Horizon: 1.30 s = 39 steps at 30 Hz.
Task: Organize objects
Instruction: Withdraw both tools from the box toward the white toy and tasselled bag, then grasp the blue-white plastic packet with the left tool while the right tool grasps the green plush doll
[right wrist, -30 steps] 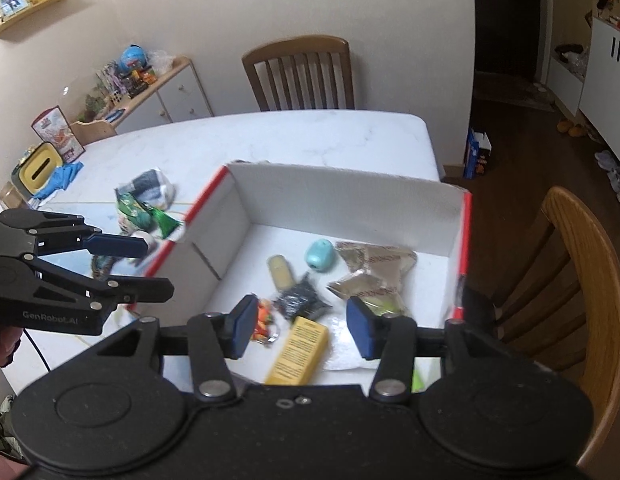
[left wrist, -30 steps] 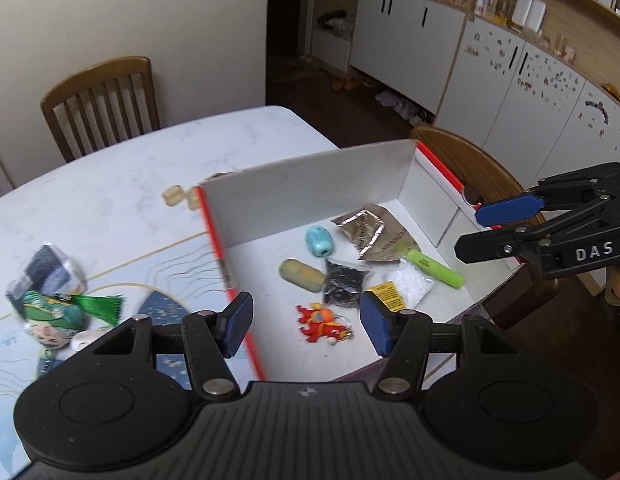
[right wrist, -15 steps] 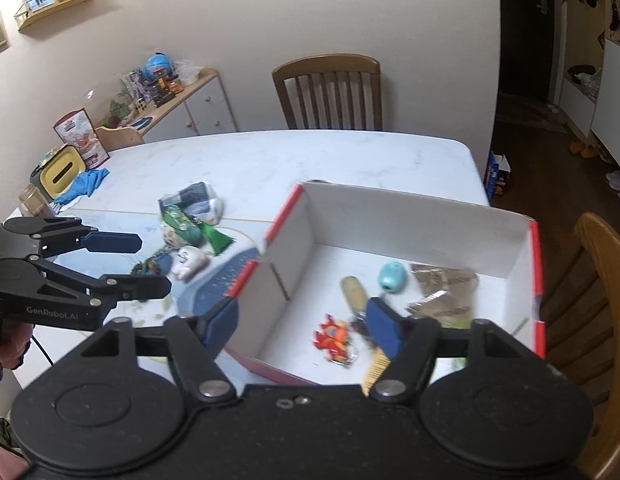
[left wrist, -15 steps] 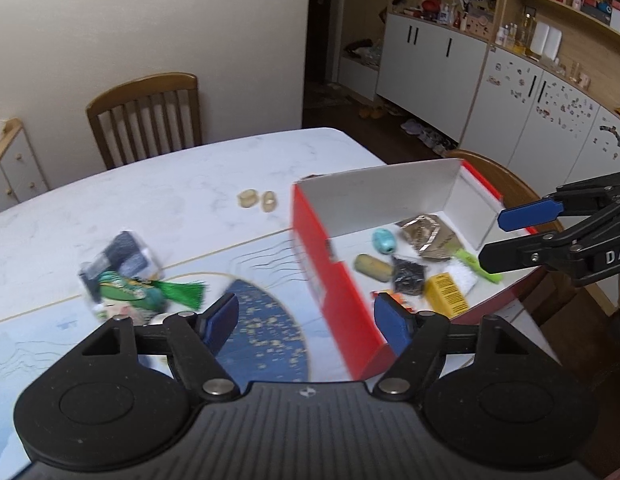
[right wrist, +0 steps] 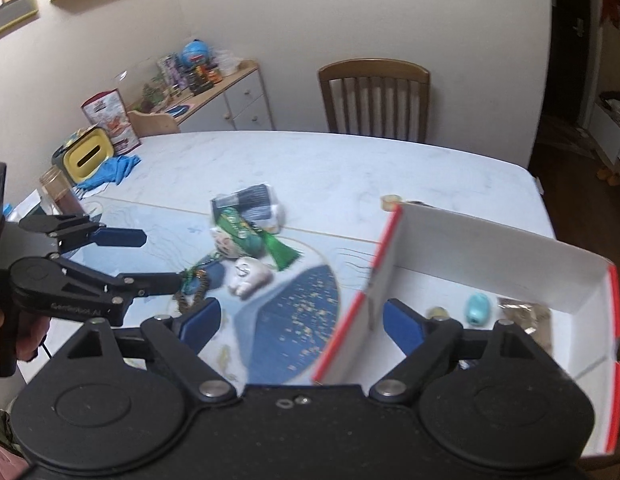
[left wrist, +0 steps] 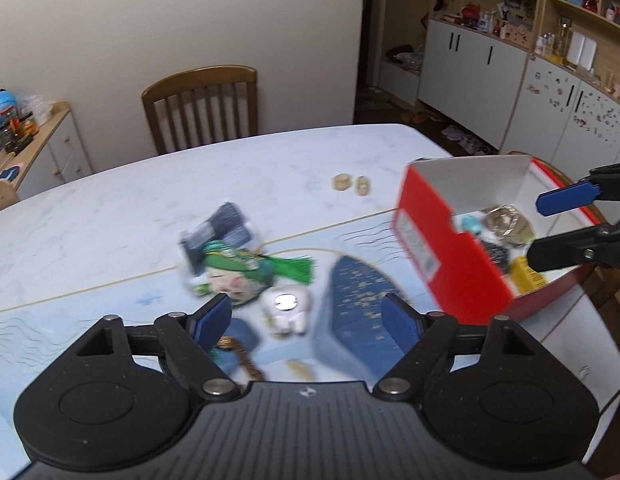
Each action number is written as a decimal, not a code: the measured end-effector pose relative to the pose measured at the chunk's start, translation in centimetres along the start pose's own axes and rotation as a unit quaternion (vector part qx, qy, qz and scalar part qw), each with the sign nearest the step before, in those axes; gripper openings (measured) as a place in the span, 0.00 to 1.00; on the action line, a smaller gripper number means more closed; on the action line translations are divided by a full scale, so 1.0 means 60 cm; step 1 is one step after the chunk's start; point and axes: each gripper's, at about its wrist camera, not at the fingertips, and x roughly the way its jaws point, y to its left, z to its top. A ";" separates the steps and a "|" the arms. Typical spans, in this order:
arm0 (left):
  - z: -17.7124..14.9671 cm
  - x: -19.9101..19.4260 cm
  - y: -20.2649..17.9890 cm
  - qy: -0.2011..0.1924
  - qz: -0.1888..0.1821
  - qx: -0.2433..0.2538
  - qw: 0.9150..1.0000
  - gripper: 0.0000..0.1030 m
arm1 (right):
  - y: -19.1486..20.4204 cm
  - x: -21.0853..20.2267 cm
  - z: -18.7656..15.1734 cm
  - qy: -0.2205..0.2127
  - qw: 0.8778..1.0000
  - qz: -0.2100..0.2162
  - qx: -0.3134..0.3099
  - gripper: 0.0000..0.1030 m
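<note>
A loose pile lies on the table mat: a green tasselled doll [left wrist: 238,268], a dark packet [left wrist: 218,232], a white tooth-shaped toy [left wrist: 288,310] and a bead chain [left wrist: 238,354]. My left gripper [left wrist: 306,300] hovers just in front of the pile, its jaws opening with nothing between them. The red-and-white box [left wrist: 450,248] stands to the right and holds a teal oval [right wrist: 478,310], a yellow carton [left wrist: 528,276] and a foil packet [left wrist: 508,222]. My right gripper [right wrist: 302,312] hangs over the box's left wall [right wrist: 390,248], jaws opening and empty. Each gripper also shows in the other's view: the right gripper [left wrist: 550,228], the left gripper [right wrist: 158,258].
Two small tan pieces [left wrist: 352,184] lie behind the box. A wooden chair [left wrist: 202,104] stands at the table's far side. At the table's left end are a yellow holder [right wrist: 88,156], a blue cloth [right wrist: 114,170] and a jar [right wrist: 58,190]. White cabinets [left wrist: 510,80] line the right wall.
Both views have swung left, from over the box's inside to the pile on the mat. Both pairs of jaws have widened. The box has shifted to the right edge of both views.
</note>
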 end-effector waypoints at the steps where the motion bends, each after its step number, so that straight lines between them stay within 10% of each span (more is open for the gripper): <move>1: -0.002 0.003 0.012 0.001 0.001 0.002 1.000 0.82 | 0.008 0.007 0.003 0.001 1.000 0.002 -0.005 0.89; 7: -0.004 0.028 0.071 0.003 0.003 0.015 1.000 0.97 | 0.055 0.058 0.020 0.018 0.999 0.003 -0.031 0.89; 39: 0.124 0.285 0.216 0.046 -0.044 0.087 0.994 0.98 | 0.159 0.314 0.097 0.048 0.993 0.002 -0.111 0.94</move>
